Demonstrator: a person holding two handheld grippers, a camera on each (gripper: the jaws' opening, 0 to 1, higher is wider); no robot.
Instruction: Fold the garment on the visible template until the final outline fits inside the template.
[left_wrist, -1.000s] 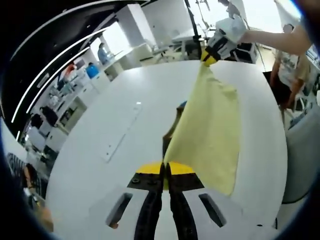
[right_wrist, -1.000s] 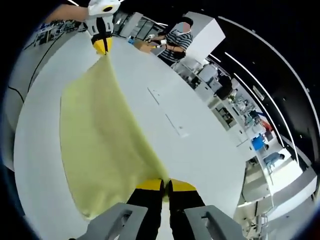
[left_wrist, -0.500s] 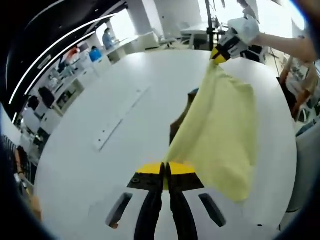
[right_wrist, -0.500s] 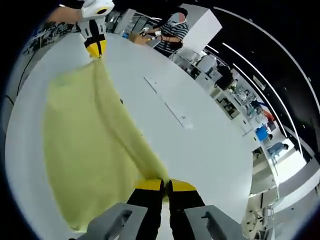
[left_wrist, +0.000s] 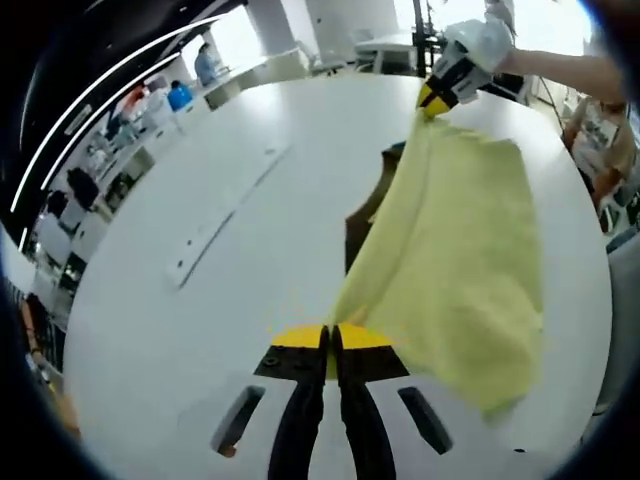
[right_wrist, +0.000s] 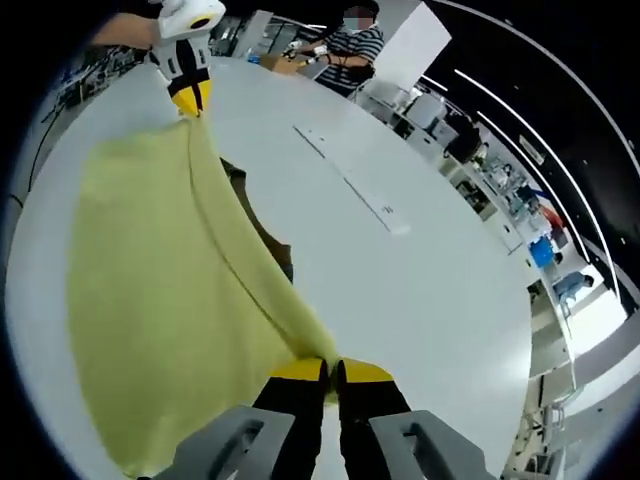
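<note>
A pale yellow garment (left_wrist: 460, 250) hangs stretched between both grippers above the white table (left_wrist: 230, 250). My left gripper (left_wrist: 331, 348) is shut on one corner of it at the bottom of the left gripper view, and the right gripper (left_wrist: 432, 100) pinches the far corner at the top. In the right gripper view my right gripper (right_wrist: 331, 376) is shut on the yellow garment (right_wrist: 160, 290), with the left gripper (right_wrist: 190, 98) holding the far corner. A dark brown template (left_wrist: 366, 215) shows partly under the cloth, and the brown template (right_wrist: 255, 215) peeks out beside the garment's edge.
A flush cable hatch (left_wrist: 225, 215) runs along the white table (right_wrist: 400, 280). A seated person (right_wrist: 350, 60) is at the far end. Desks, shelves and other people line the room beyond the table's edge. A person's forearm (left_wrist: 565, 70) holds the right gripper.
Both grippers have dropped closer to the table and the garment has spread wider. More of the brown template shows beside the cloth's edge.
</note>
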